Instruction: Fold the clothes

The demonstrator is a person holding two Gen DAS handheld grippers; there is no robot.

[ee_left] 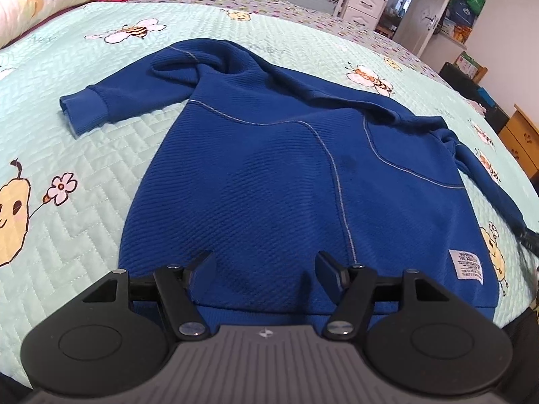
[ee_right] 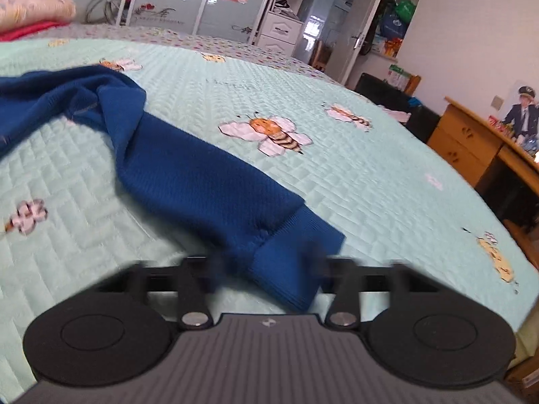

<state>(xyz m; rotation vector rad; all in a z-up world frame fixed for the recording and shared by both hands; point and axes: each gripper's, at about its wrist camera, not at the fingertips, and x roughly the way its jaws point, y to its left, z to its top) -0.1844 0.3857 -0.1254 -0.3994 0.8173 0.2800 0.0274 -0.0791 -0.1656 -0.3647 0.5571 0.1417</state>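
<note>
A blue sweatshirt (ee_left: 286, 168) lies flat on the bed (ee_left: 84, 155), its hem toward me and its neck at the far end, so the body runs straight away from my left jaws. My left gripper (ee_left: 264, 262) hangs over the hem with its jaws wide and nothing between them; the fabric sits just below and ahead of the tips, and I cannot tell whether they touch it. The other sleeve (ee_left: 101, 97) lies far off to the left of those jaws, bent, its cuff pointing outward.

The right sleeve (ee_right: 202, 175) is the one that matters now. It runs from the shoulder, far ahead and to the left of my right jaws, diagonally down toward me, and its ribbed cuff (ee_right: 296, 262) ends between the tips of my right gripper (ee_right: 269, 266). Those tips are smeared by blur, so I cannot tell whether they are pinching the cuff or only flanking it; they look narrower than my left pair.

I judge that the coming move is to carry this cuff across the body, leftward from my right jaws, laying the sleeve over the chest. The long axis of the sleeve points back at the shoulder, which should act as the hinge. My right hand is plainly the nearer one; the left is placed to steady the hem.
</note>
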